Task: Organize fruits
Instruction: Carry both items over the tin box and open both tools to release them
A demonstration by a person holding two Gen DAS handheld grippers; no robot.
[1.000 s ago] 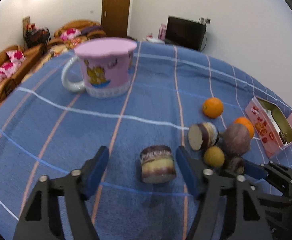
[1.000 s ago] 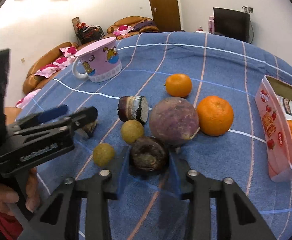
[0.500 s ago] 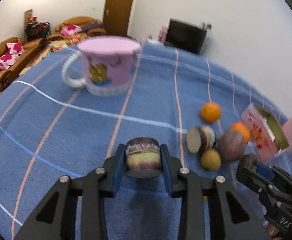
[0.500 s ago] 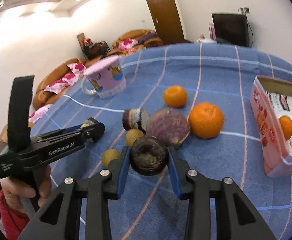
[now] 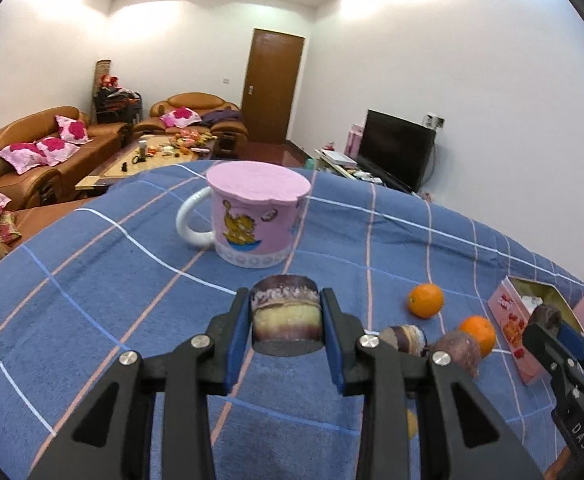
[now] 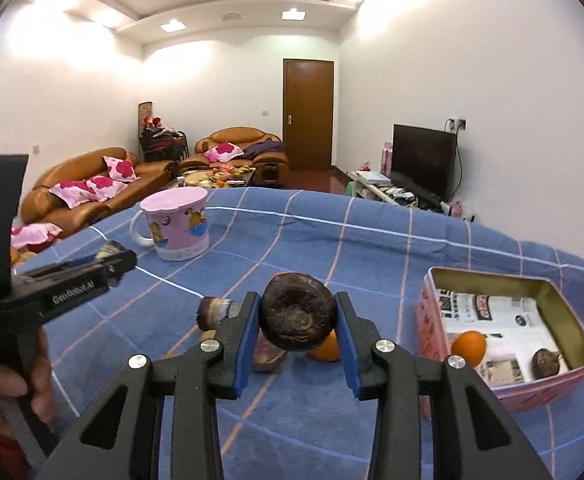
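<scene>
My left gripper [image 5: 286,322] is shut on a cut purple-skinned chunk with yellow flesh [image 5: 285,314], held above the blue cloth. My right gripper [image 6: 296,322] is shut on a dark round fruit [image 6: 297,316], lifted over the fruit pile. On the cloth lie an orange [image 5: 425,300], a second orange [image 5: 479,334], a purple round fruit [image 5: 457,354] and a cut chunk [image 5: 405,338]. The pink open tin [image 6: 563,304] at the right holds a small orange [image 6: 468,348] and a dark fruit [image 6: 544,362].
A pink lidded mug [image 5: 254,220] stands at the far middle of the blue checked tablecloth [image 5: 92,280]. The left gripper and the hand holding it show at the left of the right wrist view [image 6: 52,288]. Sofas, a door and a TV lie beyond the table.
Both grippers closed on their pieces and lifted them off the cloth: left with the cut chunk, right with the dark round fruit. Both cameras now sit higher and look more level.
</scene>
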